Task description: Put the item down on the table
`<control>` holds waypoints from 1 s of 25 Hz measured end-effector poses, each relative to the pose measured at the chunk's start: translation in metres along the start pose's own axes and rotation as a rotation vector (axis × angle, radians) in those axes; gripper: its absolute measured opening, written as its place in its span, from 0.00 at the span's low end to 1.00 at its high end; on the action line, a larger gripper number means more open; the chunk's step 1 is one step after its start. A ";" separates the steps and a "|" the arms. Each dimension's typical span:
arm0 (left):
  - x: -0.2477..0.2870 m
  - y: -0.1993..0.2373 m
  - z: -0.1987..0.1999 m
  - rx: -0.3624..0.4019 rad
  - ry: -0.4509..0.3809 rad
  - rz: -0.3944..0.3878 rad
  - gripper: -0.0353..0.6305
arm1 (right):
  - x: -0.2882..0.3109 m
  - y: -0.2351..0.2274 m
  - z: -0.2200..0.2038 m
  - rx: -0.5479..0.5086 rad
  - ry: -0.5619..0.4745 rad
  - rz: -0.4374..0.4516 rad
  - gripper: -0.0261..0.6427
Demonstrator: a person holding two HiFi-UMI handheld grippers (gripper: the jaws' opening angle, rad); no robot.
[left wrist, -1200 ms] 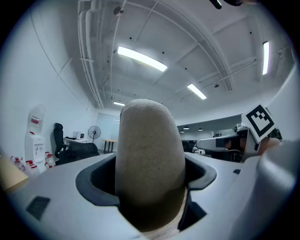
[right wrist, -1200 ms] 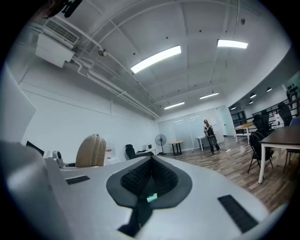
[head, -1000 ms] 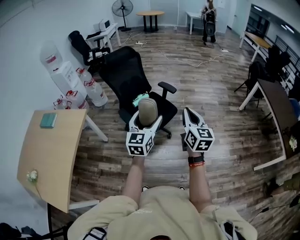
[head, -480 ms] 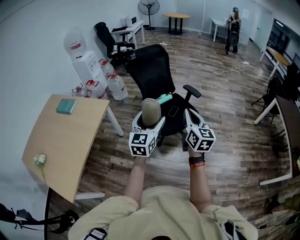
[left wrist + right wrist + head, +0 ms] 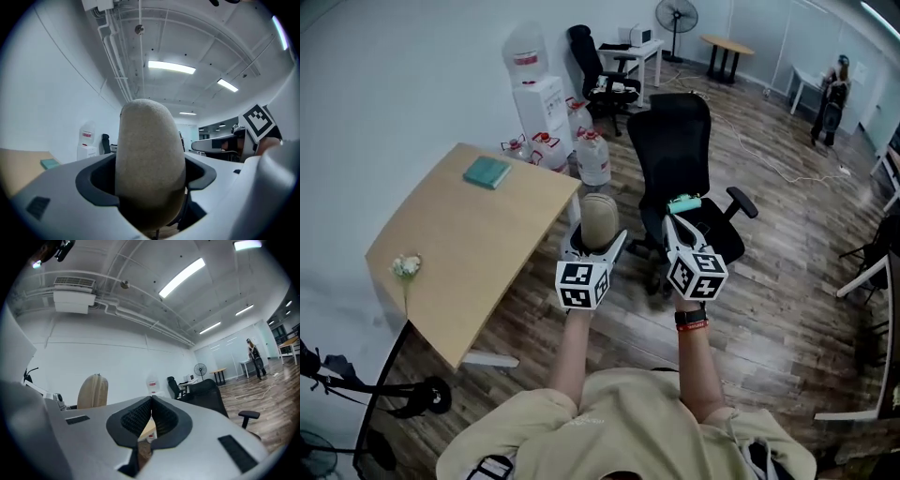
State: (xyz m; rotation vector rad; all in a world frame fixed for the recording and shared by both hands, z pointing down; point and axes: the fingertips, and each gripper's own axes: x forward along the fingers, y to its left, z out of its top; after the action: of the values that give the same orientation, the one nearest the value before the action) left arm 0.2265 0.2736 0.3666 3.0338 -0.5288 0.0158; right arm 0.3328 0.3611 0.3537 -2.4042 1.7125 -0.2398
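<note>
Gripping a beige oval item in its fingers, the left gripper should swing left over the wooden worktop and lower before releasing; the right gripper fingers are closed, empty.

the view has swung left: the bench (off at the far edge a second ago) now lies just beside the left tool, and the black chair sits further right.
</note>
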 end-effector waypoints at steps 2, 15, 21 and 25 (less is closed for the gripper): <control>-0.013 0.027 0.000 -0.007 -0.003 0.048 0.62 | 0.018 0.025 -0.005 -0.005 0.015 0.046 0.06; -0.105 0.182 -0.005 -0.047 -0.011 0.374 0.62 | 0.128 0.184 -0.051 -0.022 0.128 0.368 0.06; -0.127 0.254 -0.015 -0.061 -0.011 0.515 0.62 | 0.189 0.249 -0.080 -0.027 0.178 0.521 0.06; -0.130 0.305 -0.018 -0.067 0.007 0.598 0.62 | 0.245 0.286 -0.092 0.005 0.207 0.595 0.06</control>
State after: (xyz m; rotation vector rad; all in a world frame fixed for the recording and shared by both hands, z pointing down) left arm 0.0011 0.0321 0.3995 2.6885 -1.3735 0.0359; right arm 0.1285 0.0333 0.3813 -1.7994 2.4121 -0.4082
